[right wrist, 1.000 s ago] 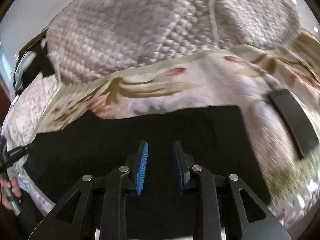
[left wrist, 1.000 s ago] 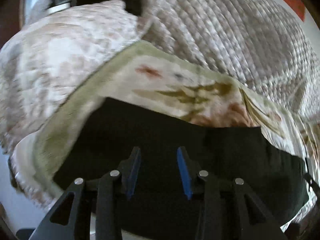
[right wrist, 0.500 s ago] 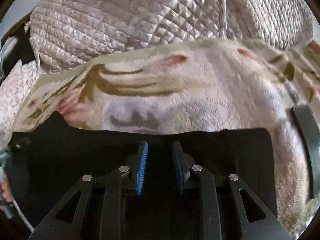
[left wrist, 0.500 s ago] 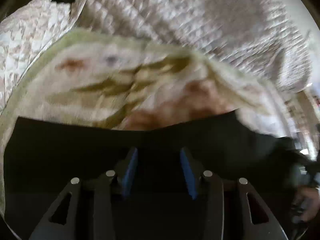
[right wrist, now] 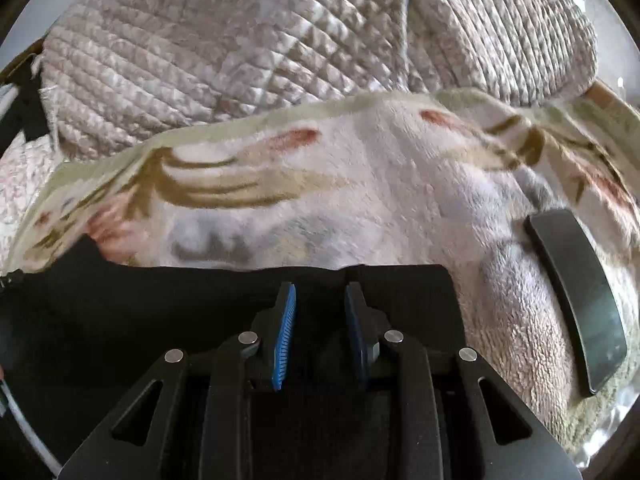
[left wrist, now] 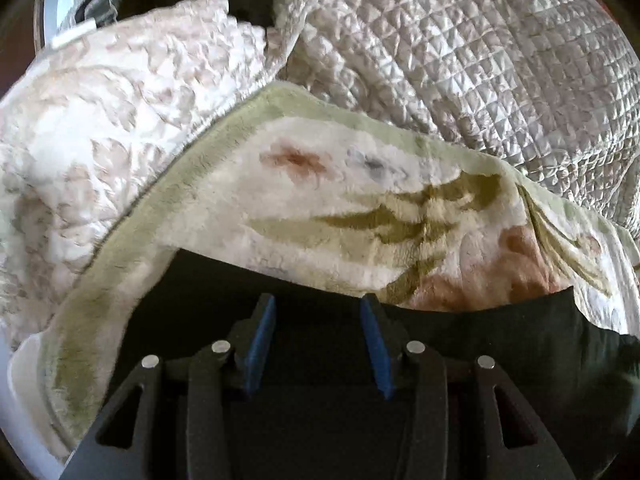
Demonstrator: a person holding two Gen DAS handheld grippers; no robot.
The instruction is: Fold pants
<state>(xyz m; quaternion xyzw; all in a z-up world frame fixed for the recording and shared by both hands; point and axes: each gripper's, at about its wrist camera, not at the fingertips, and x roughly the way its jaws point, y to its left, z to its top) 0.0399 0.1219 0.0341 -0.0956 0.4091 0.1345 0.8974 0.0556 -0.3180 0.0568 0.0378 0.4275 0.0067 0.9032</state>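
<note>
Item 1, pants [left wrist: 500,344]: black, lying flat on the fleece blanket [left wrist: 340,208]. I see a straight far edge running across both wrist views, with a square corner at the right end in the right view [right wrist: 440,276]. The cloth reads as a compact dark rectangle; I cannot tell how many layers it has.

Item 2, left gripper [left wrist: 318,308]: I have it poised over the pants near the far edge, jaws spread wide, nothing between the blue pads [left wrist: 260,340]. Whether the tips touch the cloth I cannot tell.

Item 3, right gripper [right wrist: 320,300]: also over the pants, close to the far edge, jaws at a narrower gap than the left but parted, with no cloth pinched between them.

Item 4, surroundings: quilted bedspread [right wrist: 260,48] beyond the blanket; a second white patterned quilt [left wrist: 100,132] at the left; a dark flat strip [right wrist: 576,300] lying on the blanket to the right of the pants, apart from them.

Step in hand, my judgement: between folds, both claws empty and lined up along one edge of the garment, ready to take hold.

Next move, my judgement: lower both tips to the edge, close on all layers together at matching points, then lift and carry evenly so the fold lands square. The fleece may drag, so I would lift clear first.
</note>
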